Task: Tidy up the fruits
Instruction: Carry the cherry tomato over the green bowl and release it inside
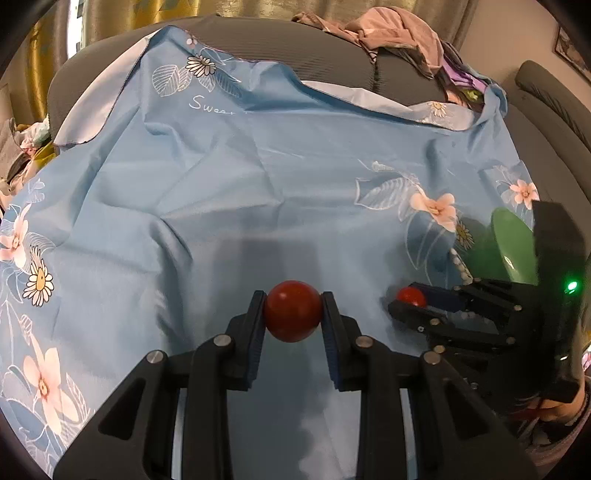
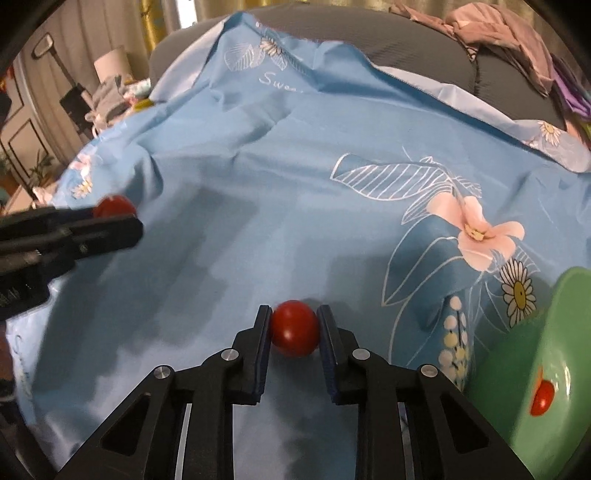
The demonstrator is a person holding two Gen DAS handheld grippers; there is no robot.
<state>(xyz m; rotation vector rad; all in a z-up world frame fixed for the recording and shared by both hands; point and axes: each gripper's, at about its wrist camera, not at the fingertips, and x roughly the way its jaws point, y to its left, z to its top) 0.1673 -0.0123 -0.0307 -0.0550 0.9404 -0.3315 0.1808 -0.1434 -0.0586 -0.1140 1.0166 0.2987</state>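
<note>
My left gripper [image 1: 293,308] is shut on a round red fruit [image 1: 293,311] just above the blue flowered cloth [image 1: 229,192]. My right gripper [image 2: 294,326] is shut on a smaller red fruit [image 2: 294,328]; in the left wrist view it [image 1: 400,301] shows at the right with that fruit [image 1: 410,296]. A green bowl [image 2: 532,369] stands at the right edge of the right wrist view with a small red fruit [image 2: 543,397] inside. The bowl also shows in the left wrist view [image 1: 511,245], behind the right gripper. The left gripper [image 2: 122,218] and its fruit [image 2: 112,206] show at the left of the right wrist view.
The cloth covers a grey sofa [image 1: 332,70]. A heap of clothes [image 1: 399,33] lies on the sofa back at the far right. More clutter [image 2: 118,92] sits beyond the cloth's left edge.
</note>
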